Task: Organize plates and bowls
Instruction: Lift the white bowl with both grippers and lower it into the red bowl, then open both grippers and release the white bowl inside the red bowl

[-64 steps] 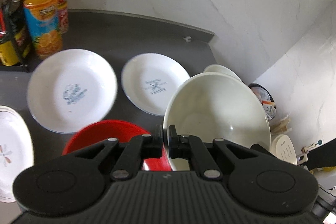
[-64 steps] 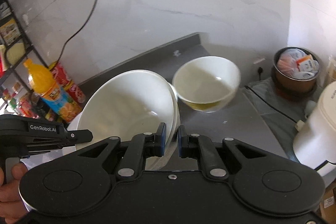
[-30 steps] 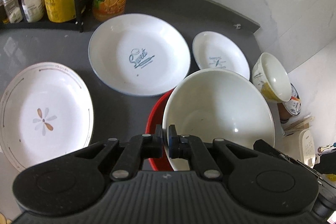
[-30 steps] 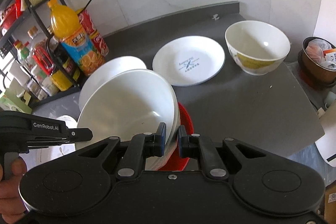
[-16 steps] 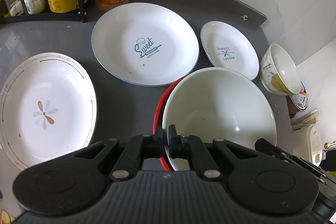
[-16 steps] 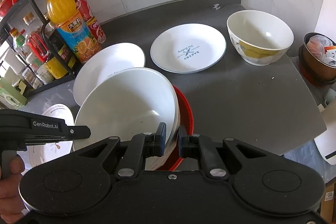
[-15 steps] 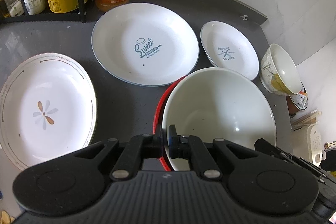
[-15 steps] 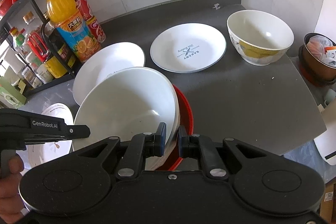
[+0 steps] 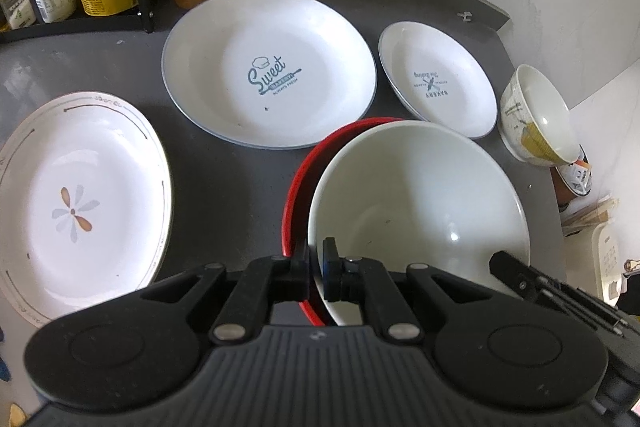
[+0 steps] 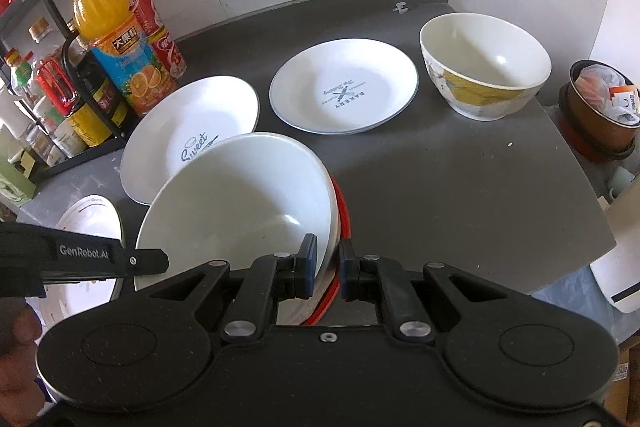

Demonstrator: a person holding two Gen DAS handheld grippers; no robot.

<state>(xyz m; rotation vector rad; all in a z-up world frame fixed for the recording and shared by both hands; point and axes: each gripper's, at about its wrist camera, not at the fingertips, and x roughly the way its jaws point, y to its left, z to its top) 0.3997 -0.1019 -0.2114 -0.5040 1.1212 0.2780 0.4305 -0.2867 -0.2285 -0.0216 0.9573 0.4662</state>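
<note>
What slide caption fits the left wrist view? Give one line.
Left gripper pinches white bowl rim above red bowl; three plates beyond.

Both tools are built alike. The left gripper (image 9: 316,273) has a matte black body with a ribbed grey-black panel along its lower middle, a small screw at the panel's top edge, and two broad round housings at 8 and 4 o'clock, each with a shallow circular recess. Angled black link arms run up from silver pivot pins to the fingers (image 9: 330,267), one of them faced with a blue pad.

The right gripper (image 10: 325,265) has a smoother speckled body — same round housings, silver pins, one central screw. At 9 o'clock, a black bar carries white "GenRobot.AI" lettering and a small screw.
</note>
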